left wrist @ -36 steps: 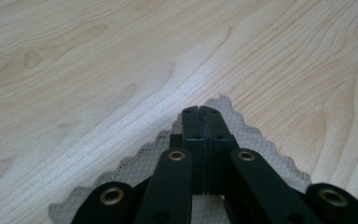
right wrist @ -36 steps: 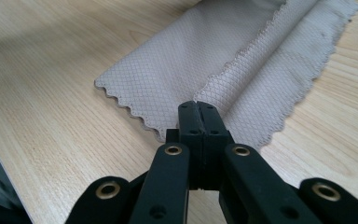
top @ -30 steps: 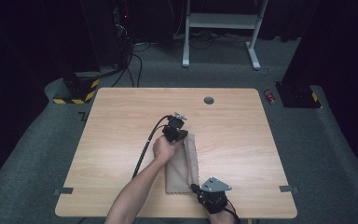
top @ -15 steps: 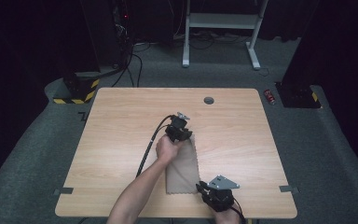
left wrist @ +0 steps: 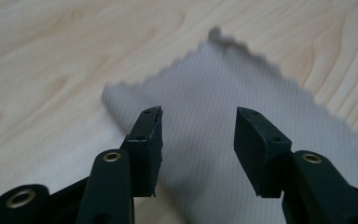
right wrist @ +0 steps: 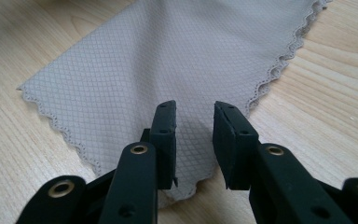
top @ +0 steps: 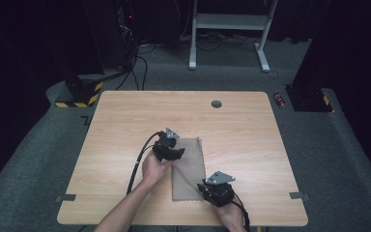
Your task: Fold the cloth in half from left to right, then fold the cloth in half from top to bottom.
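A grey-tan cloth [top: 189,169] with scalloped edges lies flat on the wooden table [top: 125,125], near the front middle. My left gripper [top: 170,149] is at the cloth's far left corner, held by a hand. In the left gripper view it [left wrist: 198,128] stands open just above the cloth [left wrist: 223,84], whose left edge looks slightly curled. My right gripper [top: 214,191] sits at the cloth's near right corner. In the right gripper view it [right wrist: 194,116] is open with a narrower gap, and the cloth's corner [right wrist: 177,56] lies under and between its jaws.
A small round grommet [top: 216,103] sits near the table's far edge. Grey tape tabs [top: 65,197] mark the front corners. A black cable [top: 137,164] trails from the left gripper toward the front. A red can [top: 279,99] lies on the floor beyond the far right corner.
My left gripper has drawn back toward the person and slightly left, from the cloth's far end. The right gripper has edged a little forward over the near corner.
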### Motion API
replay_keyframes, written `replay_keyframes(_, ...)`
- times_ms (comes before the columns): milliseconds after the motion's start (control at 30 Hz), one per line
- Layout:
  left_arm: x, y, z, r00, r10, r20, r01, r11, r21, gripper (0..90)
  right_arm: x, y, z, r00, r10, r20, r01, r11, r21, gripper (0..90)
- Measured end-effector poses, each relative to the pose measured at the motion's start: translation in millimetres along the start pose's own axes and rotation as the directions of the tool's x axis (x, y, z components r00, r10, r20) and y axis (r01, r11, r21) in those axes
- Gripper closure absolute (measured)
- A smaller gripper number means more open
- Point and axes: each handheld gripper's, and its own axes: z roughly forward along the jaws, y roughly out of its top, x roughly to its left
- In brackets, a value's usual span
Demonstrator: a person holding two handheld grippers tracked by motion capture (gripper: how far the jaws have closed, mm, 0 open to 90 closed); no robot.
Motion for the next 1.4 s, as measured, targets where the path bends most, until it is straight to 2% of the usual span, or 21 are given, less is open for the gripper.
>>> replay_keyframes(100, 1.1, -8.4, -1.0, 1.0000, 0.002, -0.006, -0.002, 0.9999, 0.015, 51.7, -1.5, -0.1, -0.5, 1.0000, -0.005, 0.003, 0.005, 1.000, 0.003, 69.1)
replay_keyframes(167, 4.0, -18.0, 1.3, 0.9986, 0.027, -0.046, -0.025, 0.9986, 0.046, 51.6, -3.8, -0.1, -0.3, 1.0000, -0.002, 0.002, 0.002, 1.000, 0.001, 69.1)
replay_keyframes(200, 4.0, -18.0, 1.3, 0.9986, 0.027, -0.046, -0.025, 0.9986, 0.046, 50.8, -3.8, -0.1, -0.3, 1.0000, -0.002, 0.002, 0.002, 1.000, 0.001, 69.1)
replay_keyframes(267, 10.3, -21.2, 1.9, 0.9986, 0.004, -0.052, -0.003, 0.9995, 0.030, 50.2, -3.5, -0.3, -0.3, 1.0000, -0.008, 0.002, 0.008, 1.000, 0.003, 68.9)
replay_keyframes(367, 12.2, -20.3, 0.5, 0.9965, -0.003, -0.083, 0.006, 0.9994, 0.035, 50.9, -3.1, 0.5, -0.7, 0.9999, -0.016, 0.005, 0.016, 1.000, 0.011, 68.7)
replay_keyframes(433, 10.3, -20.5, -6.0, 0.9981, -0.016, -0.060, 0.018, 0.9995, 0.025, 49.4, -4.0, 1.3, -0.5, 0.9997, -0.022, 0.002, 0.022, 1.000, 0.014, 68.4)
replay_keyframes(500, 3.2, -23.4, -16.4, 0.9995, -0.014, -0.028, 0.014, 0.9999, -0.009, 48.2, -4.3, 1.8, -0.3, 0.9998, -0.021, 0.004, 0.021, 1.000, 0.016, 68.0)
replay_keyframes(567, -10.1, -31.7, -27.5, 1.0000, 0.003, 0.008, -0.003, 0.9998, -0.019, 46.1, -5.2, 2.3, 0.2, 0.9999, -0.013, 0.000, 0.013, 1.000, 0.015, 67.5)
replay_keyframes(633, -19.4, -39.6, -30.4, 0.9995, 0.022, 0.021, -0.022, 0.9997, -0.006, 45.4, -5.2, 2.3, 0.5, 0.9999, -0.016, 0.001, 0.016, 1.000, 0.014, 67.4)
replay_keyframes(667, -19.4, -39.6, -30.4, 0.9995, 0.022, 0.021, -0.022, 0.9997, -0.006, 45.2, -5.2, 2.3, 0.5, 0.9999, -0.016, 0.001, 0.016, 1.000, 0.014, 67.4)
replay_keyframes(700, -22.9, -44.6, -30.2, 0.9993, 0.037, 0.011, -0.037, 0.9992, 0.014, 45.1, -5.4, 2.1, 0.6, 0.9999, -0.016, 0.000, 0.016, 1.000, 0.013, 67.5)
replay_keyframes(733, -25.0, -52.9, -27.9, 0.9996, 0.027, -0.004, -0.027, 0.9989, 0.039, 45.1, -5.8, 2.1, 0.4, 0.9999, -0.016, -0.001, 0.016, 1.000, 0.014, 67.4)
replay_keyframes(833, -22.3, -59.5, -29.4, 1.0000, -0.001, -0.001, 0.001, 0.9999, 0.014, 45.6, -7.2, 2.1, 0.0, 0.9998, -0.021, 0.000, 0.021, 1.000, 0.017, 67.1)
replay_keyframes(1000, -21.8, -63.8, -37.8, 0.9993, 0.022, -0.030, -0.021, 0.9994, 0.028, 45.2, -10.3, 1.9, 0.1, 0.9999, -0.008, 0.006, 0.008, 1.000, 0.022, 65.6)
replay_keyframes(1067, -23.9, -66.8, -43.6, 1.0000, 0.001, -0.006, -0.001, 0.9999, 0.014, 44.7, -10.1, 1.9, 0.1, 0.9999, -0.009, 0.007, 0.009, 1.000, 0.022, 65.5)
replay_keyframes(1167, -31.5, -72.2, -50.0, 1.0000, -0.001, 0.010, 0.001, 1.0000, -0.004, 43.1, -11.2, 2.3, 0.2, 0.9999, -0.011, 0.002, 0.011, 1.000, 0.024, 64.9)
replay_keyframes(1267, -38.5, -82.3, -50.4, 0.9996, 0.026, -0.012, -0.026, 0.9994, 0.024, 42.4, -11.7, 3.3, 0.5, 0.9999, -0.015, 0.002, 0.015, 0.999, 0.030, 63.9)
replay_keyframes(1400, -36.9, -87.5, -52.9, 0.9997, 0.017, -0.019, -0.017, 0.9998, 0.005, 42.1, -14.3, 4.1, 0.9, 1.0000, -0.007, -0.006, 0.007, 0.999, 0.031, 63.2)
